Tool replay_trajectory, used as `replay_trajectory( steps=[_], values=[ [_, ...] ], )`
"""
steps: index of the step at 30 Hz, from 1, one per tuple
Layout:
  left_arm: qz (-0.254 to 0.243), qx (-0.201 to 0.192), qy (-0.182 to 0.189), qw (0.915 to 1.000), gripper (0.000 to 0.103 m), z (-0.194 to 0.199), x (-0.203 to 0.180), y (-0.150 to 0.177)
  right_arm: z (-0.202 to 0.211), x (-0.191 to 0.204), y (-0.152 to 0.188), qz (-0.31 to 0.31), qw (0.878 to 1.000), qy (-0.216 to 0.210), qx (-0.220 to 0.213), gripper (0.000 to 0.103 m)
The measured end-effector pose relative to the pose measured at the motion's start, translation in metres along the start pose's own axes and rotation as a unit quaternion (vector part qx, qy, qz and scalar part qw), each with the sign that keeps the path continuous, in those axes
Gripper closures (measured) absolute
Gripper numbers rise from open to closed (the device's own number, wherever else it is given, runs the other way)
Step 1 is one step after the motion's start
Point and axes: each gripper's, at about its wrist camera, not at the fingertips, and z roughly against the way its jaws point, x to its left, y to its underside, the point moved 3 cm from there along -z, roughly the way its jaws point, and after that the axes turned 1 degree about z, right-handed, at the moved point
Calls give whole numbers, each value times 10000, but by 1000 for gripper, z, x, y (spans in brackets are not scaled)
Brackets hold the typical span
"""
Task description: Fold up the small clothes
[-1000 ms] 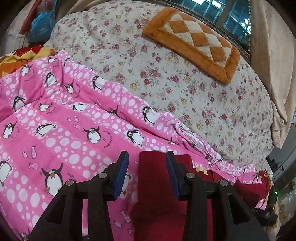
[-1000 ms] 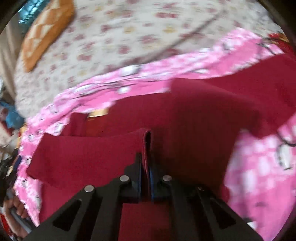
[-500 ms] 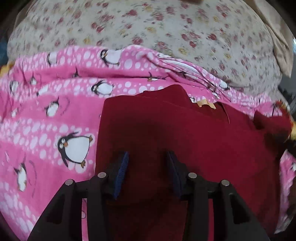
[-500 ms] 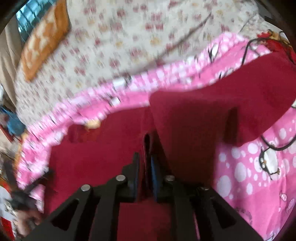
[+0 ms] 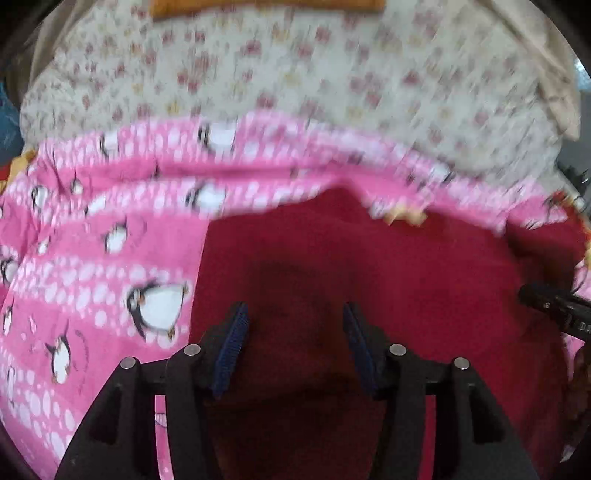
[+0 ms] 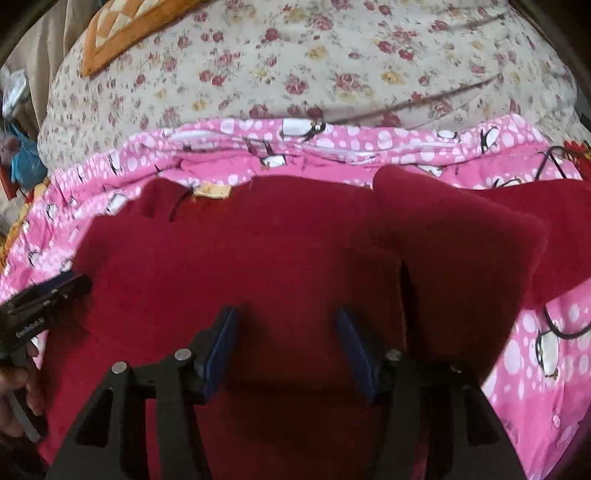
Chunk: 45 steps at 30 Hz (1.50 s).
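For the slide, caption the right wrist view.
Open right gripper over dark red knit garment, its right side folded inward, on pink penguin-print blanket.

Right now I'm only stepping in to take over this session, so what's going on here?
A person with a handheld gripper in each hand is folding a dark red garment spread on a pink penguin-print blanket. One sleeve lies folded in over the body. The right gripper and the left gripper both sit open over the red cloth, gripping nothing. Beyond lies a floral quilt with an orange checkered mat.
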Motion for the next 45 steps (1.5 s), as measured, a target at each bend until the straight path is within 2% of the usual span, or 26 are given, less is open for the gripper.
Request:
replay_trajectory(
  steps=[3, 4, 6, 8, 9, 10, 11, 13, 15, 16, 18, 20, 22, 24, 25, 27, 31, 33, 35, 37, 42, 45],
  values=[
    [-334, -651, 203, 9971, 65, 18, -16, -11, 13, 3, -7, 76, 9990, 10, -433, 44],
    [-381, -666, 204, 9968, 61, 15, -18, -14, 12, 4, -9, 92, 9985, 74, -528, 44],
    [-219, -383, 200, 9988, 61, -8, -15, -21, 3, 5, -13, 92, 9984, 163, -537, 44],
    [112, 75, 43, 9999, 61, -39, -1, -23, -16, 4, -13, 112, 9991, 305, -276, 43],
    [335, 566, 17, 9978, 61, -63, 11, -18, -26, 0, -9, 113, 9991, 408, -61, 42],
    [486, 815, 129, 9954, 60, -74, 17, -13, -35, -1, -6, 137, 9989, 439, 104, 41],
    [573, 737, 245, 9953, 58, -74, 20, -13, -34, 0, -7, 169, 9990, 419, 68, 40],
    [473, 737, 187, 9960, 58, -70, 16, -14, -33, 4, -7, 287, 9988, 386, 96, 32],
    [337, 653, 61, 9973, 58, -63, 12, -12, -29, 4, -7, 309, 9988, 373, 46, 32],
    [364, 630, 44, 9973, 58, -58, 10, -12, -23, 4, -10, 264, 9991, 338, -48, 33],
    [544, 523, 379, 9964, 58, -40, 7, -14, 10, -3, -19, 175, 9974, 267, -641, 33],
    [546, 360, 730, 9952, 58, -25, 0, -12, 49, -23, -26, -46, 9897, 348, -1387, 32],
    [349, 470, 787, 9952, 58, -24, -10, -9, 77, -62, -30, -394, 9809, 691, -1774, 30],
    [249, 674, 894, 9934, 58, -31, -21, -4, 89, -104, -31, -619, 9737, 1168, -1858, 30],
    [260, 761, 939, 9923, 58, -35, -25, -2, 96, -131, -30, -745, 9687, 1467, -1860, 30],
    [235, 825, 965, 9916, 58, -38, -32, 0, 103, -167, -28, -821, 9642, 1705, -1855, 32],
    [160, 801, 980, 9918, 58, -38, -41, 0, 114, -231, -30, -687, 9646, 1915, -1676, 46],
    [137, 809, 952, 9921, 58, -41, -43, 1, 117, -248, -36, -721, 9632, 1969, -1681, 46],
    [124, 808, 926, 9923, 58, -43, -44, 1, 115, -261, -43, -762, 9650, 1869, -1673, 46],
    [87, 813, 907, 9925, 58, -46, -44, 1, 109, -266, -46, -653, 9660, 1952, -1563, 47],
    [3, 818, 852, 9930, 58, -47, -45, 1, 99, -267, -56, -327, 9708, 1906, -1419, 53],
    [-32, 815, 827, 9932, 58, -48, -45, 1, 94, -272, -55, -412, 9722, 1919, -1273, 56]
  ],
)
